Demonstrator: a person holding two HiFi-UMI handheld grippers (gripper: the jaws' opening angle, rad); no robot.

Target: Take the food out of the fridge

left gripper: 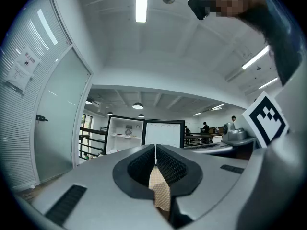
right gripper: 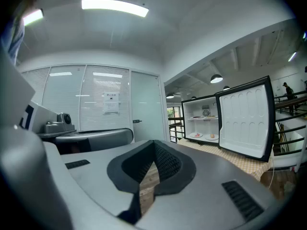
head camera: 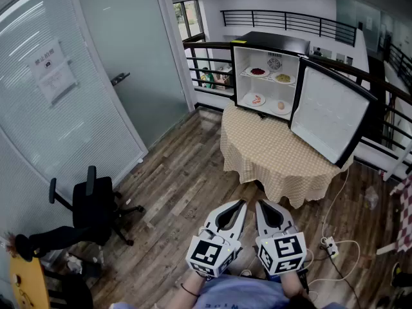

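Your left gripper (head camera: 243, 203) and right gripper (head camera: 259, 203) sit side by side, near you and low over the wood-plank floor (head camera: 170, 182). Both pairs of fingers (head camera: 230, 216) are pressed together and hold nothing. In each gripper view the smooth grey shells meet at a thin seam, and the black ribbed pads behind them touch at the tips.

The food is far ahead of you, well apart from both pairs of fingers. It lies on four round white plates inside the fridge (head camera: 270, 42), a small boxy black cabinet with a white lining. Its flat door (head camera: 329, 111) stands wide open on the right.

Two plates rest on the upper shelf, one with something red (head camera: 258, 71) and one with something yellowish (head camera: 282, 78). Two more sit on the fridge bottom, one with pinkish pieces (head camera: 255, 99) and one with a round tan piece (head camera: 280, 105).

The fridge stands at the far edge of a round tabletop (head camera: 270, 156) draped in a tan checked cloth.
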